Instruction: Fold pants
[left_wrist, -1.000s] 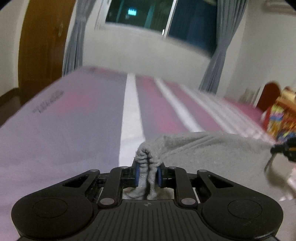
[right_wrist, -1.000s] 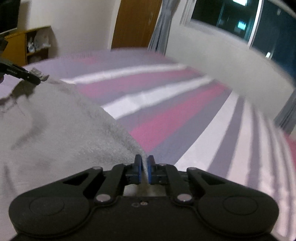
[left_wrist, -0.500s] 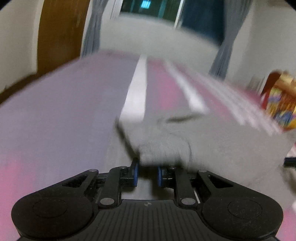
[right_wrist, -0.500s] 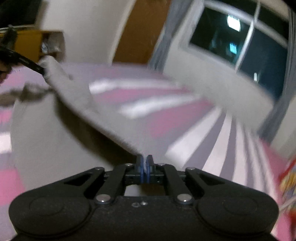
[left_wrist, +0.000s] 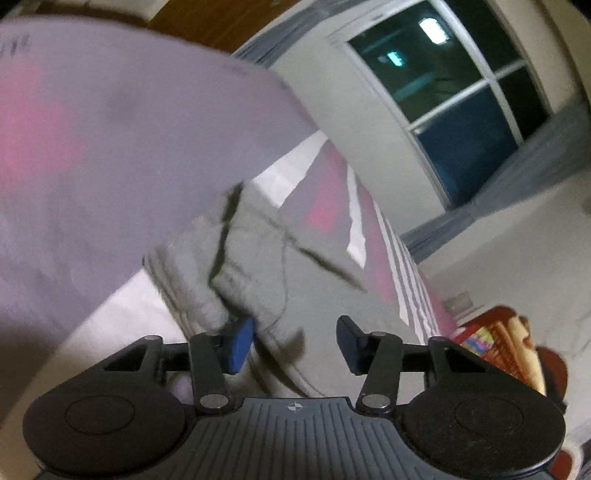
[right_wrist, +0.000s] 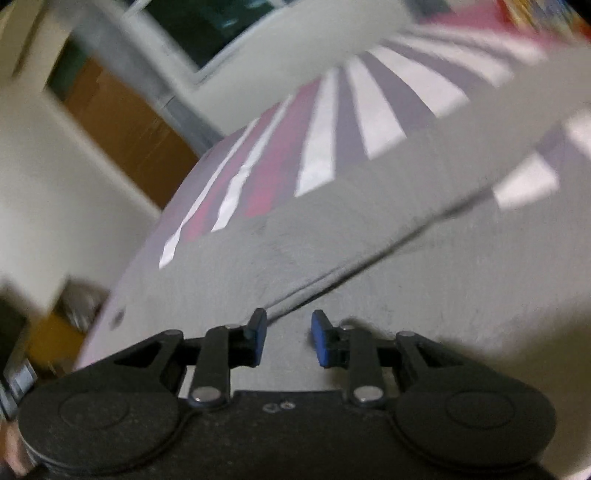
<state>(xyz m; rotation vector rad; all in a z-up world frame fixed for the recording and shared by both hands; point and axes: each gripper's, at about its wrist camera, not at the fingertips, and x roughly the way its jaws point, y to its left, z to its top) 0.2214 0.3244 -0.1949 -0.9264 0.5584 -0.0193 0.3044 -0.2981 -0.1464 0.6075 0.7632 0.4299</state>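
The grey pants (left_wrist: 255, 266) lie on the striped bed (left_wrist: 92, 147). In the left wrist view their bunched waistband edge sits just ahead of my left gripper (left_wrist: 295, 341), which is open and holds nothing; the cloth touches its left fingertip (left_wrist: 240, 343). In the right wrist view the pants (right_wrist: 424, 280) lie flat, one layer folded over another along a diagonal edge. My right gripper (right_wrist: 290, 341) is open and empty just above that folded edge.
The bed (right_wrist: 332, 129) has pink, white and lilac stripes. A window (left_wrist: 450, 92) with grey curtains and a wooden door (right_wrist: 122, 122) stand beyond it. A colourful pile (left_wrist: 506, 350) lies at the right. Yellow furniture (right_wrist: 51, 343) stands at the left.
Both grippers were shut on the pants and lifting them; now both have opened and let go. The pants lie folded on the bed. Both cameras have tilted.
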